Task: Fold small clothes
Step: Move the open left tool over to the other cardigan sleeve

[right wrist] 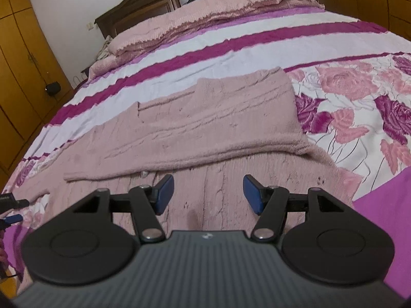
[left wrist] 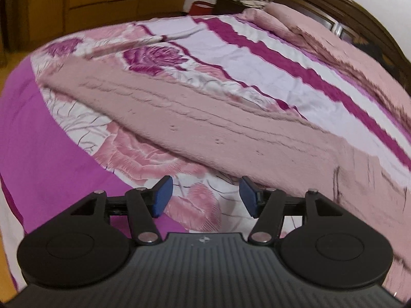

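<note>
Sweater [right wrist: 205, 128], pink knit, lies partly folded on floral bedspread [right wrist: 359, 97], left gripper [left wrist: 205, 197] spread with nothing between pads over its edge, right gripper [right wrist: 208, 195] likewise released above its near part.

My left view is smeary, so the pink sweater [left wrist: 231, 128] looks fuzzy. Its right end runs off the edge. In my right view, my tool [right wrist: 208, 195] hides the sweater's near part, and my other tool [right wrist: 11, 209] is cut off.
</note>
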`<state>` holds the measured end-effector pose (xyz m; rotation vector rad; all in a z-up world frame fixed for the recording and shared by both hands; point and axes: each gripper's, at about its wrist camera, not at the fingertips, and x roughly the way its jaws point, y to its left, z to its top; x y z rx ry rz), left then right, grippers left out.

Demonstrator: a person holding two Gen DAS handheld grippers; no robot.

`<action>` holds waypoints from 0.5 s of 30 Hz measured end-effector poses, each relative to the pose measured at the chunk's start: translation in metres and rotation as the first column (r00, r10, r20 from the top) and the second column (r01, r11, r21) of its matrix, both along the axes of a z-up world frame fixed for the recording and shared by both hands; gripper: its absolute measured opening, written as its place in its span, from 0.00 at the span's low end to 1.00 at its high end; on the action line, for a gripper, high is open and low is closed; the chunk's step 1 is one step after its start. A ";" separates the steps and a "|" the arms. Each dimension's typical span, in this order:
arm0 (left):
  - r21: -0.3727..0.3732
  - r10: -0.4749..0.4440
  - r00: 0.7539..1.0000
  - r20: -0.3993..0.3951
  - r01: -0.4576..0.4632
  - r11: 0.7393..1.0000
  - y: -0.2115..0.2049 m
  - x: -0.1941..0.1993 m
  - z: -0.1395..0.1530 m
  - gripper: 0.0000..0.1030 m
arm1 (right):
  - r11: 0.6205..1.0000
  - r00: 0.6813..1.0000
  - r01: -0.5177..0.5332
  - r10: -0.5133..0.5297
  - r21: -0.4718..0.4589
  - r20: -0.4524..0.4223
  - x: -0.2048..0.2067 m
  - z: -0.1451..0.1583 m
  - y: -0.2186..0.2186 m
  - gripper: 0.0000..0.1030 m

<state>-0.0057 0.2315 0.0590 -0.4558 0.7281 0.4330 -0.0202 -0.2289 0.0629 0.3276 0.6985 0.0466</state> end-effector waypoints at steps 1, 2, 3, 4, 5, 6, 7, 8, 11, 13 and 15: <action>-0.018 0.016 1.000 0.008 -0.015 1.000 0.004 0.001 -0.002 0.63 | 1.000 1.000 0.002 -0.002 -0.001 -0.006 0.001 -0.001 0.001 0.60; -0.032 0.030 0.999 0.016 -0.029 0.999 0.008 0.002 -0.004 0.64 | 1.000 1.000 0.004 -0.004 -0.003 -0.009 0.001 -0.002 0.001 0.60; -0.046 0.048 0.999 0.023 -0.047 0.998 0.012 0.004 -0.006 0.64 | 1.000 1.000 0.007 -0.007 -0.004 -0.011 0.001 -0.003 0.002 0.60; -0.055 0.065 0.997 0.030 -0.064 0.996 0.016 0.005 -0.008 0.64 | 1.000 1.000 0.011 -0.011 -0.005 -0.011 0.001 -0.003 0.002 0.60; -0.062 0.081 0.996 0.037 -0.078 0.995 0.020 0.007 -0.009 0.64 | 1.000 1.000 0.013 -0.013 -0.005 -0.011 0.001 -0.003 0.002 0.60; -0.071 0.093 0.995 0.046 -0.090 0.993 0.024 0.008 -0.010 0.64 | 1.000 1.000 0.013 -0.013 -0.006 -0.011 0.000 -0.004 0.003 0.60; -0.077 0.106 0.993 0.055 -0.102 0.992 0.027 0.010 -0.010 0.64 | 1.000 1.000 0.013 -0.014 -0.008 -0.011 0.000 -0.004 0.003 0.60; -0.079 0.118 0.991 0.064 -0.113 0.990 0.030 0.012 -0.010 0.64 | 1.000 1.000 0.013 -0.013 -0.011 -0.012 0.000 -0.004 0.003 0.60; -0.085 0.126 0.990 0.070 -0.120 0.989 0.039 0.024 -0.011 0.64 | 1.000 1.000 0.010 -0.010 -0.018 -0.019 0.000 -0.005 0.004 0.60; -0.091 0.132 0.988 0.074 -0.125 0.988 0.043 0.031 -0.013 0.64 | 1.000 1.000 0.009 -0.009 -0.017 -0.024 0.000 -0.007 0.005 0.60; -0.080 0.128 0.989 0.072 -0.122 0.989 0.046 0.039 -0.014 0.64 | 1.000 1.000 0.008 -0.009 -0.016 -0.027 0.000 -0.008 0.006 0.60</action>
